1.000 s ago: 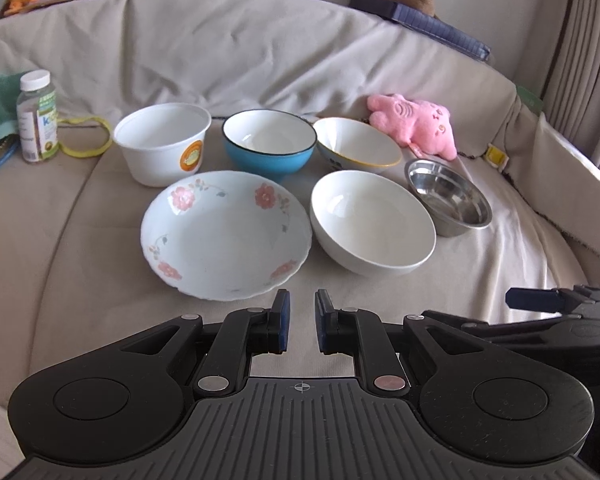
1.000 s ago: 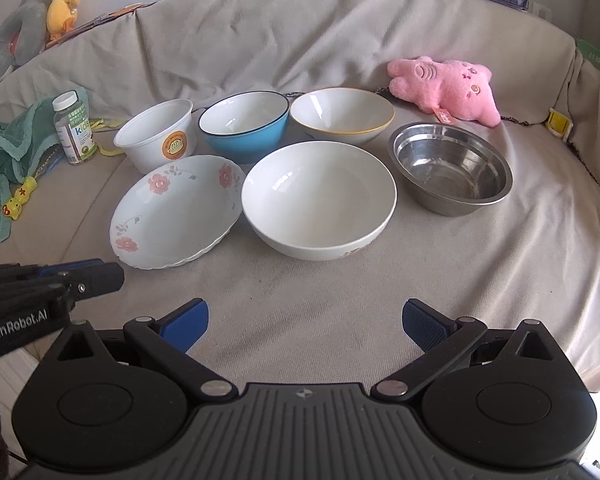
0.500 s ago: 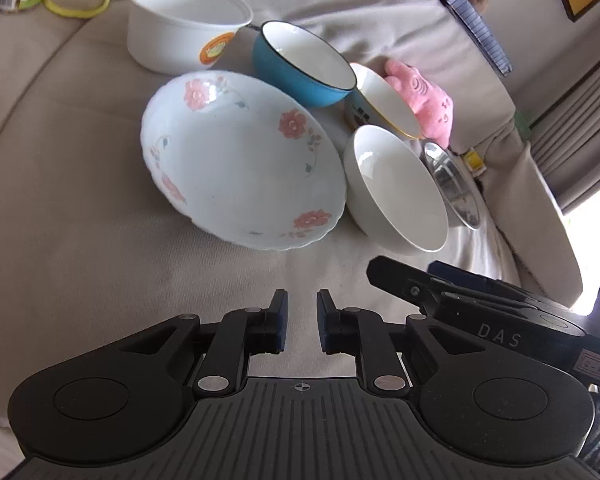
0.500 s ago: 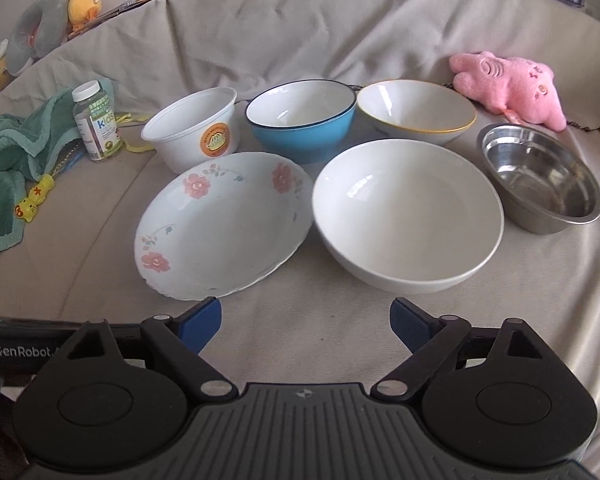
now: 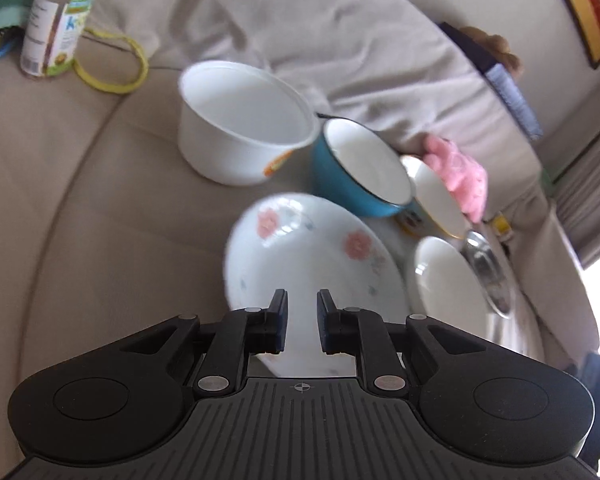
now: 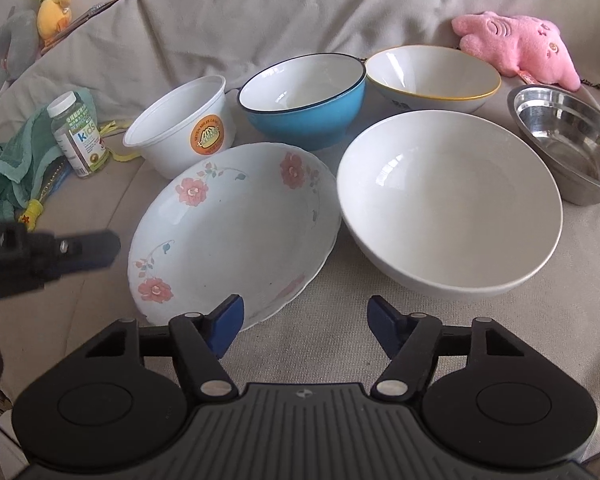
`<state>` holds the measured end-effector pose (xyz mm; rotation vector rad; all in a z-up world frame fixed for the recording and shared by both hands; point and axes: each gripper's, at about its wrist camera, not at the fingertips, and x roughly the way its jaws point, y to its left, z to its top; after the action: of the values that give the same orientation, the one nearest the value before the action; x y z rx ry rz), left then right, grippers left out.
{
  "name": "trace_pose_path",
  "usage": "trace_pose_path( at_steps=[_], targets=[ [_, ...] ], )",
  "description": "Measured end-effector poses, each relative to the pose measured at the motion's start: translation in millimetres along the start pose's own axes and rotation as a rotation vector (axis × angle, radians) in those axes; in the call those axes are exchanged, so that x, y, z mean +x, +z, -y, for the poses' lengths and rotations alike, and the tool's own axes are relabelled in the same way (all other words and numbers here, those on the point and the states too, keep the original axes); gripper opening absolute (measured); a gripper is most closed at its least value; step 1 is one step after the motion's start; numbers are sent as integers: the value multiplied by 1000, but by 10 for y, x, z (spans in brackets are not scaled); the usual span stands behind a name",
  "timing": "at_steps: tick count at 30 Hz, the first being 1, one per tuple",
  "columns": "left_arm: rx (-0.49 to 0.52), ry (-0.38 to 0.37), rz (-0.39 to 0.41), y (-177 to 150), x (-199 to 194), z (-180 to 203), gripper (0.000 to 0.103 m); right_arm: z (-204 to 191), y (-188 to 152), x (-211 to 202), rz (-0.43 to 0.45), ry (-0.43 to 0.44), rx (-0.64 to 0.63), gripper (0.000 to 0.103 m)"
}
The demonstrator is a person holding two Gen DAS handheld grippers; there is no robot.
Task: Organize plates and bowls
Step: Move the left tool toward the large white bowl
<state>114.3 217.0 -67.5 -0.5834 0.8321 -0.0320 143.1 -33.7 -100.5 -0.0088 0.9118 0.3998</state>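
Left tool [image 5: 302,322]: my fingers are pressed almost together and pinch nothing. I hold them low over the near rim of the flower plate [image 6: 236,236], so I think that plate gets moved first.
White tub [image 6: 180,128]: stands in the back row of the sofa seat [image 6: 340,344], at the left end, open side up.
Flower plate: lies in the front row, left of the big white bowl [image 6: 452,208], rims almost touching.
Blue bowl [image 6: 304,100]: back row, middle, just beside the tub.
Yellow-rim bowl [image 6: 432,74]: back row, right of the blue one.
Steel bowl [image 6: 568,140]: far right, nearest the seat's right edge.
Right tool [image 6: 304,326]: my fingers are closing, with only sofa cloth between them, near the seat's front edge.
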Motion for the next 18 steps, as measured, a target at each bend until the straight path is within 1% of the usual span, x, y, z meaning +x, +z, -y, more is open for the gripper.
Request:
trace_pose_path(
  at_steps=[1,2,5,6,8,10,12,13,14,15,17,18],
  targets=[
    [-2,28,-4,88,71,-60,17,-13,-2,36,-7,2,1,63],
    [-2,44,-8,150,134,-101,17,-18,-3,69,-13,2,7,62],
    [27,53,-28,294,384,-170,17,-22,14,147,-13,-1,30,61],
    [40,62,-44,323,471,-183,20,-34,22,176,-14,-4,31,61],
    [80,76,-54,354,583,-213,20,-54,39,229,-16,-10,36,61],
    [64,55,-50,374,678,-276,20,-96,55,281,-17,-25,25,59],
    [61,31,-19,368,709,-321,20,-138,85,332,-20,-40,8,57],
    [65,21,-37,347,718,-332,20,-153,103,352,-20,-48,3,56],
    [71,-4,-57,332,722,-340,23,-165,119,370,-20,-53,0,55],
    [75,-26,-55,312,709,-349,27,-178,138,390,-17,-53,-1,54],
    [65,-53,-38,294,704,-395,27,-225,162,416,-10,-55,-8,52],
    [57,-61,-33,285,703,-424,27,-269,163,426,-6,-75,-20,52]
  ],
)
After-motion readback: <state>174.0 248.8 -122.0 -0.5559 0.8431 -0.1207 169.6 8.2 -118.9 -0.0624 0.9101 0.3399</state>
